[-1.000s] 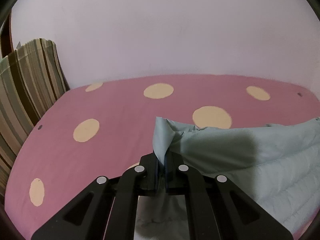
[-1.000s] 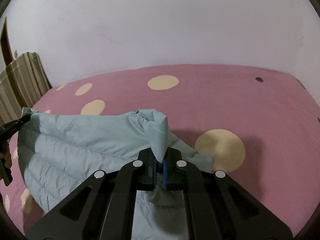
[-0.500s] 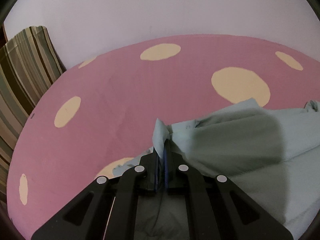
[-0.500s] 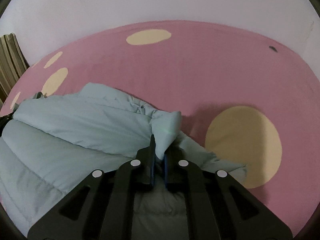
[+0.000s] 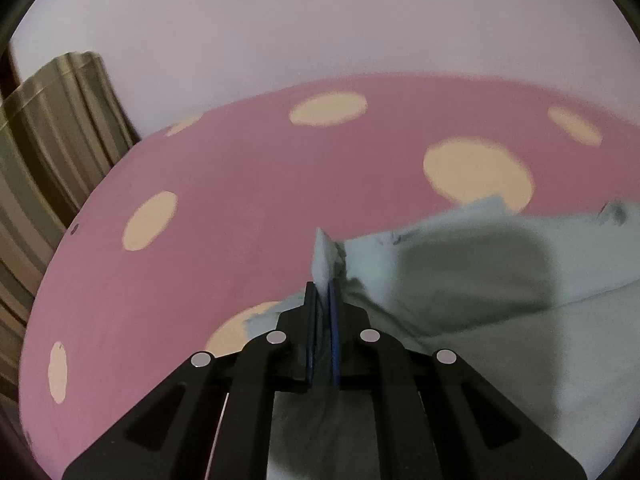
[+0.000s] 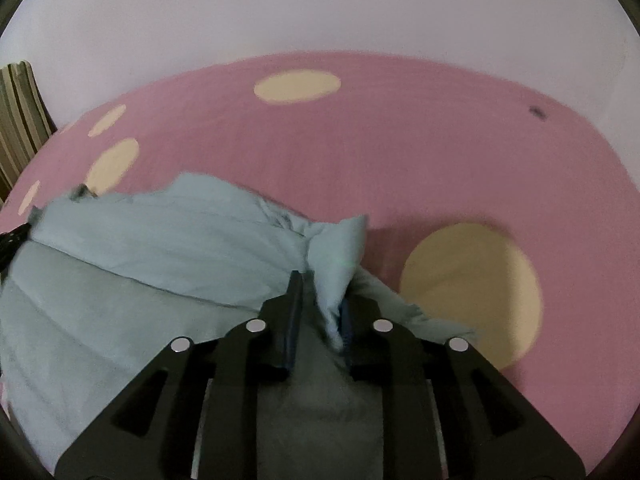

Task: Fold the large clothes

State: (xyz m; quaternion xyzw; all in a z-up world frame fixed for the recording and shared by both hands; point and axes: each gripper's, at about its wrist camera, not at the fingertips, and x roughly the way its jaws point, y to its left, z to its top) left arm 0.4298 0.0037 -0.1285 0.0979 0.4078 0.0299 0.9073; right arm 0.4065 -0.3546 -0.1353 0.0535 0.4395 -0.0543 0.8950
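A pale blue-green quilted garment (image 5: 480,280) lies on a bed with a pink sheet (image 5: 240,208) that has cream dots; in the left wrist view it fills the lower right part, and in the right wrist view (image 6: 140,280) the lower left part, so it is spread between the two grippers. The left gripper (image 5: 323,292) has its jaws clenched on a corner of the garment; a small flap of the cloth stands up between the two dark pads. The right gripper (image 6: 320,284) has its jaws opening; a bunched fold of the same garment is between them, it leans on the right pad, and there is a visible gap to the left pad, so the cloth is no more pressed. Behind the bed is a plain pale wall (image 6: 320,12); a striped cushion (image 5: 48,140) stands at the left edge of the bed, against the wall.
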